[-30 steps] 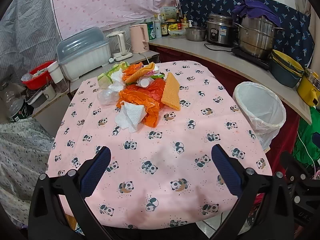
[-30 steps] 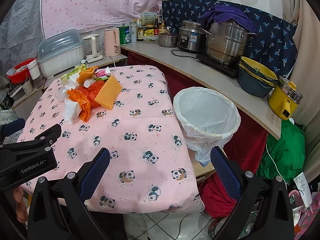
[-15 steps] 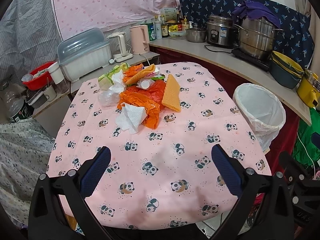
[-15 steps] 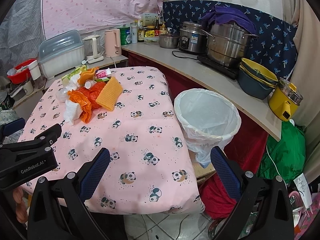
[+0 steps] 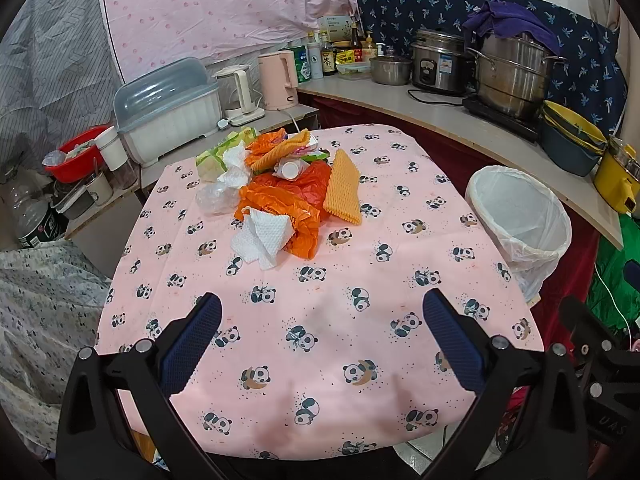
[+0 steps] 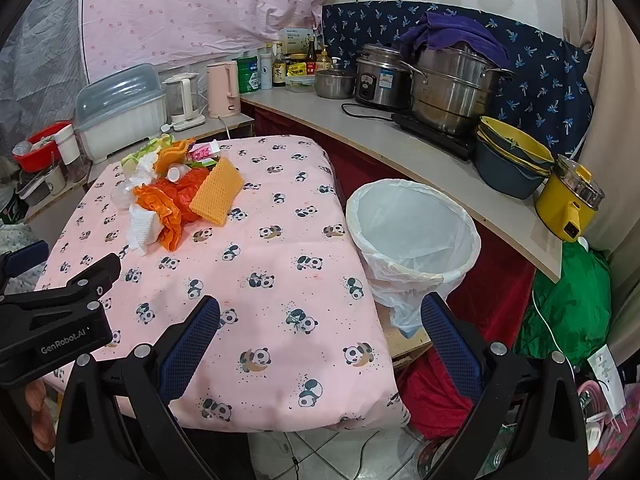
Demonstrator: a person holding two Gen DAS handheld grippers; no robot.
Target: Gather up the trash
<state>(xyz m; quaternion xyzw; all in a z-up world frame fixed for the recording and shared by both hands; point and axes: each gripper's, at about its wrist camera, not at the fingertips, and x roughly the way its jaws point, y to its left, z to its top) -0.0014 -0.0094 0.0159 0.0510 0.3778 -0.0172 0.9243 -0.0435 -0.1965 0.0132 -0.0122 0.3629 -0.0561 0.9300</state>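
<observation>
Two pairs of tongs hang over the near end of the table (image 5: 320,344), both spread wide and holding nothing: the left gripper (image 5: 320,312) faces the middle of the panda cloth, the right gripper (image 6: 320,316) faces the table's right edge.

Largest of what matters is the lined bin (image 6: 412,228), standing off the table just ahead and right of the right tongs, open-mouthed and, as far as the view reaches, empty.

Next is the trash pile (image 5: 280,188), well ahead of the left tongs and slightly to their left, at the far end of the cloth. Nothing has been lifted from it yet.

Within it, the orange plastic bag (image 5: 288,208) looks light, limp and slick; a pinch on a bunched fold should hold better than one on a flat sheet. The yellow foam net (image 5: 343,188), at the pile's right side, should be springy and weightless, easy to take by its near edge. The white paper towel (image 5: 266,236) lies nearest the tongs, soft and crushable; any raised corner will do. Smallest, a little white bottle (image 5: 290,168) sits on top, hard and likely to roll.
</observation>
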